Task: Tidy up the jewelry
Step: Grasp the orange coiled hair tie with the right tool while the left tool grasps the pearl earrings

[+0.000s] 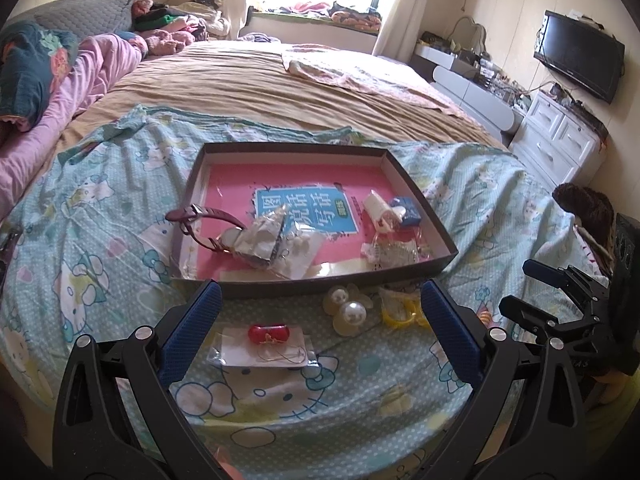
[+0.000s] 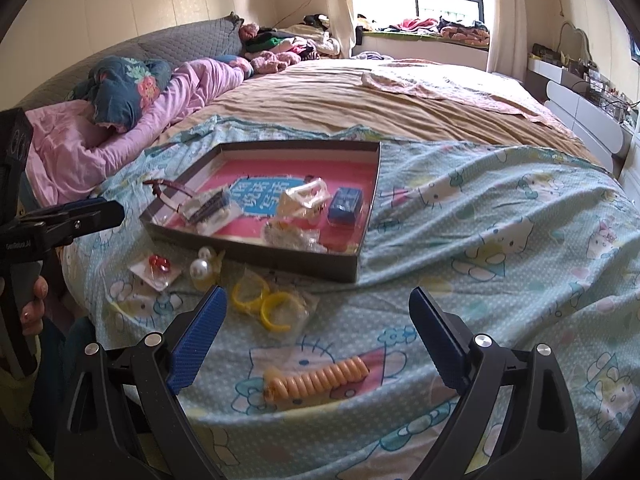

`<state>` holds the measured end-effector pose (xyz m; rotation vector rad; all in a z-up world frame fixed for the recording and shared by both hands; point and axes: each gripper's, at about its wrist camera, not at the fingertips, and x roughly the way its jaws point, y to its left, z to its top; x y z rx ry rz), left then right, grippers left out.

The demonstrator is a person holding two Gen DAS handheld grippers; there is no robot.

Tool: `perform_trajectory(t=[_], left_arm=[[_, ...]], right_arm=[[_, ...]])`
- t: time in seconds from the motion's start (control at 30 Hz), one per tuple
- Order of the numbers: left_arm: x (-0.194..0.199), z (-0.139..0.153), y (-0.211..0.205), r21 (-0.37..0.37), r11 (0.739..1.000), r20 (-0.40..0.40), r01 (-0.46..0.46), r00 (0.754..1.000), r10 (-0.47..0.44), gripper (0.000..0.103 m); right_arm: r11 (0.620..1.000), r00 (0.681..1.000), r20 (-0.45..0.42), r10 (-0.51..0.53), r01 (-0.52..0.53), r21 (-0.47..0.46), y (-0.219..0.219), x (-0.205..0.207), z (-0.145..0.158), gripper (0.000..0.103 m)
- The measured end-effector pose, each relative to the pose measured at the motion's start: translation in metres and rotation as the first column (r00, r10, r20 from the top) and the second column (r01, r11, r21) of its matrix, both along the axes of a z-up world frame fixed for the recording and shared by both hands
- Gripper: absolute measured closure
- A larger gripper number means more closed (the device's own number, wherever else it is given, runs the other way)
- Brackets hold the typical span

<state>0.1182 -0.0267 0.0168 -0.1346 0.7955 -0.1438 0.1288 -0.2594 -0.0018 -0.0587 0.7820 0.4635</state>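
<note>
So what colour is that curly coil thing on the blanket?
The coil is orange, clearest in the right wrist view.

Over the cartoon-print sheet (image 2: 500, 248), the right gripper (image 2: 318, 306) hangs with jaws wide apart above an orange coiled hair tie (image 2: 316, 378), yellow bangles (image 2: 266, 300) lying just before the dark tray (image 2: 304, 266).
</note>
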Motion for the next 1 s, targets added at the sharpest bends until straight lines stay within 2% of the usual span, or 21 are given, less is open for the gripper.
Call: perform_trajectory(t=[0.93, 1.0], left_arm=[[0.015, -0.048, -0.036, 0.082, 0.995, -0.117, 0.060, 0.992, -0.050, 0.010], [0.017, -0.053, -0.038, 0.079, 0.995, -0.127, 0.062, 0.991, -0.052, 0.014]], right_arm=[[0.997, 0.994, -0.094, 0.053, -0.058, -0.045, -0.011, -0.003, -0.053, 0.011], [0.997, 0.994, -0.093, 0.054, -0.059, -0.050, -0.012, -0.003, -0.056, 0.011]])
